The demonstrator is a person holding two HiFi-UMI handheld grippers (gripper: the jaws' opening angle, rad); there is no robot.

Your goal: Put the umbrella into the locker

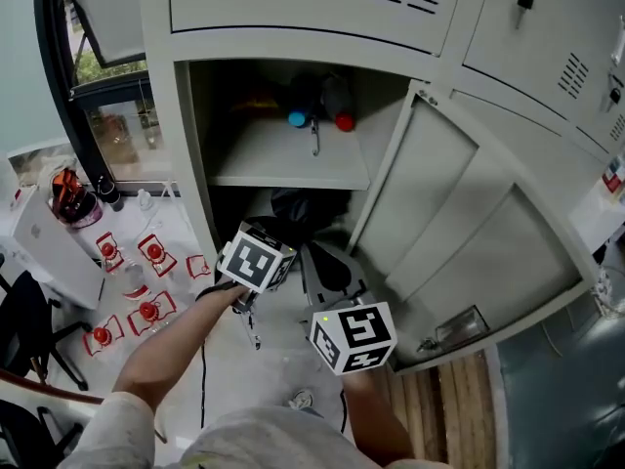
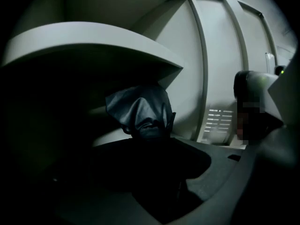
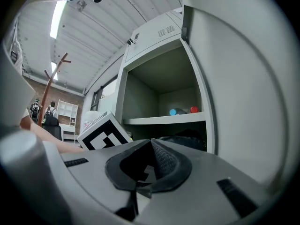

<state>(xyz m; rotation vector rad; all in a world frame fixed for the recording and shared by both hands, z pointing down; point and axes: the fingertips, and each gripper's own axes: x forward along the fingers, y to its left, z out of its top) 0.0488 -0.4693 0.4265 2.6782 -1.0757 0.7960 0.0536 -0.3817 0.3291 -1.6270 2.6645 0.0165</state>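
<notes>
The black folded umbrella [image 1: 305,211] lies in the lower compartment of the open grey locker [image 1: 186,145], under its shelf [image 1: 293,154]. In the left gripper view the umbrella's crumpled fabric [image 2: 140,111] sits just beyond my left gripper [image 2: 154,165], whose jaws stand apart in shadow and are not pressed on it. The left gripper's marker cube [image 1: 256,257] hovers at the locker's mouth. My right gripper [image 3: 150,146] is shut on nothing and points level at the locker from just outside. Its cube [image 1: 352,338] is below and right of the left one.
The locker door [image 1: 469,233] swings open to the right, close beside the right gripper. Blue-capped [image 1: 298,118] and red-capped [image 1: 344,121] items lie on the shelf. Red and white objects [image 1: 146,262] are strewn on the floor at left, by a window [image 1: 117,115].
</notes>
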